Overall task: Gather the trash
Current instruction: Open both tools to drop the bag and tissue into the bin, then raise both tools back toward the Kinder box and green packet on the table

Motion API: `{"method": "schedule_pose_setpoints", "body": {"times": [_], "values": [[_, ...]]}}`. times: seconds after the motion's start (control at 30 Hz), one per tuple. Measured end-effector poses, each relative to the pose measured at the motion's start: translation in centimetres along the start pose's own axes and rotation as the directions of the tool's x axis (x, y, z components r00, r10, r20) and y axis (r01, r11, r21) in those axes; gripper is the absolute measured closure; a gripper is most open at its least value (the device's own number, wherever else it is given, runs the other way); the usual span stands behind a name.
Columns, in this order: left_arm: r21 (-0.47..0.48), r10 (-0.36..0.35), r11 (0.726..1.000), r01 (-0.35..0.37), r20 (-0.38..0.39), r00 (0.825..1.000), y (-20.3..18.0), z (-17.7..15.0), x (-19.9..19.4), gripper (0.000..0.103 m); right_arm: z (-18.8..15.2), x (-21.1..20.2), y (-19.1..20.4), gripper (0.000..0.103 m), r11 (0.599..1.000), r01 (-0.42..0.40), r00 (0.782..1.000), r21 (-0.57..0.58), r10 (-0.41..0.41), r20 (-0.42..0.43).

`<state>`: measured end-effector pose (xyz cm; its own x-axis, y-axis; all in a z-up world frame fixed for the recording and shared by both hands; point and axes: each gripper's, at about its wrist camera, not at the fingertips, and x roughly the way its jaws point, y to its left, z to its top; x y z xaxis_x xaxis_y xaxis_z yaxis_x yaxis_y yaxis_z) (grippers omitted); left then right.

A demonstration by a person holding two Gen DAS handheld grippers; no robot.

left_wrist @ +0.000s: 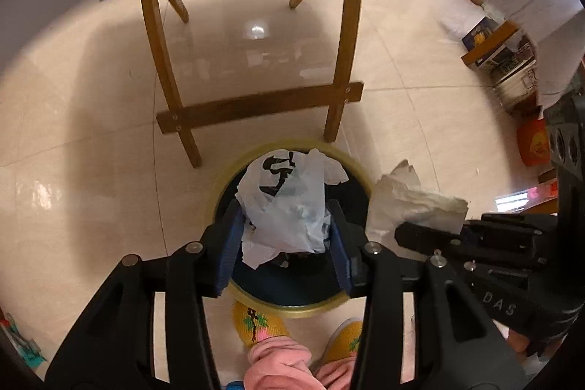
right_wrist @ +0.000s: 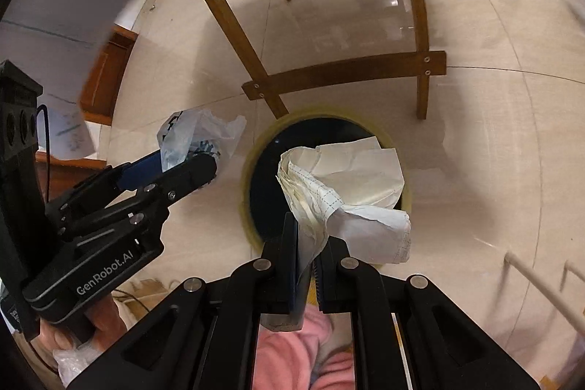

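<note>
Left wrist view looks straight down at a pale tiled floor (left_wrist: pixel 91 141) with a wooden chair (left_wrist: pixel 256 105) standing on it, legs and crossbars only. Just in front of the chair's near leg sits a round bin (left_wrist: pixel 310 307), yellow rim, dark inside. Left gripper (left_wrist: pixel 289 233) is right over the bin's mouth, jaws fairly wide and squeezed onto a crumpled white plastic bag (left_wrist: pixel 289 196) with black print on it. Right gripper (right_wrist: pixel 309 254) is just beside it, jaws narrow, pinching a wad of crumpled paper (right_wrist: pixel 347 181) that hangs over the bin's right edge in this view and over its opening in the right wrist view. Below the bin you can see yellow slippers (left_wrist: pixel 256 320) and pink trouser cuffs (left_wrist: pixel 278 360).
</note>
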<state>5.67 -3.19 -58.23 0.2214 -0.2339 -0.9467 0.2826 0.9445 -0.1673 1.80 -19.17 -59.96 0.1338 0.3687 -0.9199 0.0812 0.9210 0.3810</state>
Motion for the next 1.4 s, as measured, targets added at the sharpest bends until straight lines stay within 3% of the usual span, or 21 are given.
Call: {"method": "schedule_pose_setpoints", "body": {"times": [0.1,0.27,0.3,0.53,0.6,0.7,1.13,1.4], "values": [[-0.013,-0.008,1.000,0.008,-0.038,0.999,1.3,-0.3,2.4,0.052,1.0,2.4,-0.4,0.095,1.000,-0.003,1.000,-0.007,0.003,-0.007],[-0.004,0.001,1.000,-0.001,-0.045,0.999,2.5,-0.9,4.4,0.020,2.1,5.5,-0.6,0.095,1.000,0.001,1.000,-0.019,-0.002,-0.022],[0.001,0.009,1.000,-0.009,-0.040,0.999,2.7,-1.0,4.6,0.018,2.3,5.9,-0.6,0.095,1.000,0.002,1.000,-0.022,-0.003,-0.025],[0.026,0.025,0.999,-0.024,-0.027,0.999,3.6,-1.5,4.6,0.010,2.8,8.9,-0.5,0.090,0.999,0.003,0.999,-0.038,-0.005,-0.047],[0.023,0.036,0.999,-0.036,-0.015,0.999,4.0,-1.6,4.2,0.007,2.8,9.3,-0.3,0.067,0.999,0.009,0.998,-0.036,-0.011,-0.056],[0.002,0.040,0.999,-0.040,-0.018,0.999,4.8,-1.8,3.8,0.004,2.7,9.4,-0.5,0.046,1.000,0.020,0.999,-0.011,-0.021,-0.030],[-0.021,0.031,0.999,-0.031,0.002,1.000,4.6,-2.2,-2.1,0.001,2.0,6.4,0.4,0.045,1.000,0.015,1.000,0.016,-0.015,-0.012],[-0.029,-0.015,0.999,0.016,0.036,0.999,2.5,-0.4,-11.6,0.001,1.1,-2.5,2.5,0.045,0.997,-0.004,1.000,0.071,0.002,0.028]]}}
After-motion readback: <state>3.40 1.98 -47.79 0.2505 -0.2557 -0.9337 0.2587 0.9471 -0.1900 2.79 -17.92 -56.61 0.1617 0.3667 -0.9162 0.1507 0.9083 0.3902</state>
